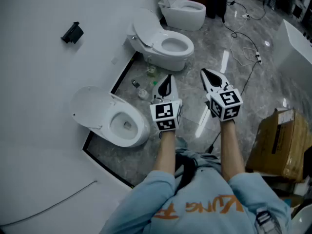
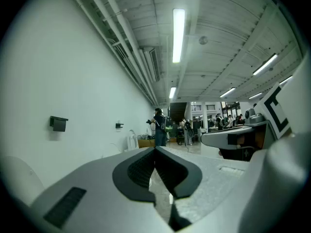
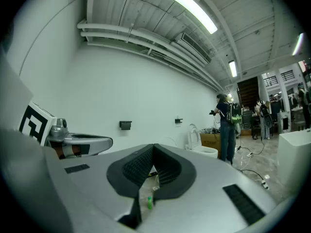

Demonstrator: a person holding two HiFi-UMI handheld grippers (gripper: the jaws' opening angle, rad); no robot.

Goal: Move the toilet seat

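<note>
Three white toilets stand along the white wall. The nearest toilet has its lid raised toward the wall, and its bowl is open below my left gripper. The middle toilet and the far toilet also have their lids up. My left gripper hangs in the air to the right of the nearest bowl, shut, with nothing in it. My right gripper is level with it farther right, also shut and holding nothing. In the left gripper view the pads meet at the tip.
Small bottles lie on the grey floor between the toilets. A black fitting is on the wall. Cables run across the floor, a cardboard box stands at the right, and a person stands far off.
</note>
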